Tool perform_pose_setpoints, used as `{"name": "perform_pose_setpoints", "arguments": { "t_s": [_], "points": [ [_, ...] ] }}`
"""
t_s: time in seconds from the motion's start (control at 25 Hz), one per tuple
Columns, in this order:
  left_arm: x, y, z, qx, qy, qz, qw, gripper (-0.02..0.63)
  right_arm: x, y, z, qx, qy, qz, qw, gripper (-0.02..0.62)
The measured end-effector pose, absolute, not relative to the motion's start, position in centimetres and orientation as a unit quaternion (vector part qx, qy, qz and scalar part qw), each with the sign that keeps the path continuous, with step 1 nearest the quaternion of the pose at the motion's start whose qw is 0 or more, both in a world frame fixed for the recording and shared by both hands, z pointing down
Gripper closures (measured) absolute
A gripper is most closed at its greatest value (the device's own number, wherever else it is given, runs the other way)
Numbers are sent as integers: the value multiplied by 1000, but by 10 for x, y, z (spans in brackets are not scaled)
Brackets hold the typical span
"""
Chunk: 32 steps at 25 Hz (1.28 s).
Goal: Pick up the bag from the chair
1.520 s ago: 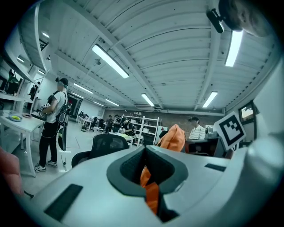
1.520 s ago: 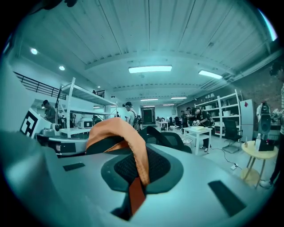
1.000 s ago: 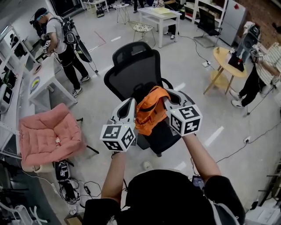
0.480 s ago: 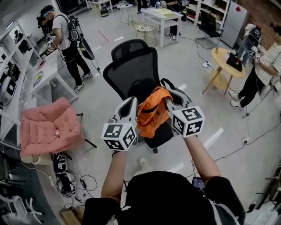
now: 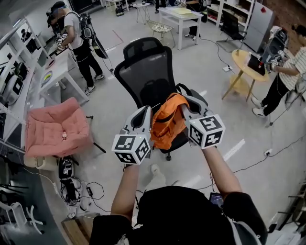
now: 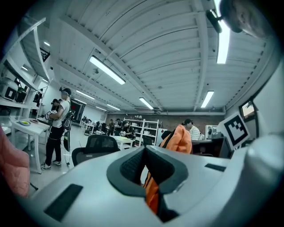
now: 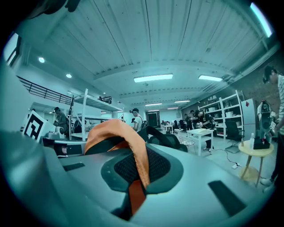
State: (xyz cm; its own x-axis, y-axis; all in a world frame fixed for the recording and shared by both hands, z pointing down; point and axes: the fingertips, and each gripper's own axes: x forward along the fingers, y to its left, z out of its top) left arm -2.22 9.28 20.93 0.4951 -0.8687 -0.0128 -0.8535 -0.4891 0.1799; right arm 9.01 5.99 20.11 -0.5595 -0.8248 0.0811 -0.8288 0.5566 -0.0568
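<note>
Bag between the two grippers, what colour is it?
The bag is orange with some dark trim. It shows best in the head view.

Pink padded seat (image 5: 56,130) on the floor at left, a small bottle (image 5: 64,137) lying on its cushion. White desk (image 5: 57,72) behind it along the left wall. A person with a backpack (image 5: 76,36) stands at the desk's far corner. Tangle of cables (image 5: 79,194) by the seat's near edge. White table (image 5: 181,14) at the far end, wire stool (image 5: 161,29) beside its left edge. Round yellow table (image 5: 246,64) at right, with a person in a striped shirt (image 5: 287,72) at its right edge.
</note>
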Motion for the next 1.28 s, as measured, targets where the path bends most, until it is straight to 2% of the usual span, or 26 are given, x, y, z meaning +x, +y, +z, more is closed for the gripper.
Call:
{"name": "perform_pose_setpoints", "arguments": {
  "t_s": [0.72,1.28],
  "points": [
    [-1,143,206,866,-493,-58,57,598,103,109,199,461,-887,34,9,584],
    [-12,146,201,865,-495,-62,55,598,96,113,194,459,-888,27,10,585]
  ]
}}
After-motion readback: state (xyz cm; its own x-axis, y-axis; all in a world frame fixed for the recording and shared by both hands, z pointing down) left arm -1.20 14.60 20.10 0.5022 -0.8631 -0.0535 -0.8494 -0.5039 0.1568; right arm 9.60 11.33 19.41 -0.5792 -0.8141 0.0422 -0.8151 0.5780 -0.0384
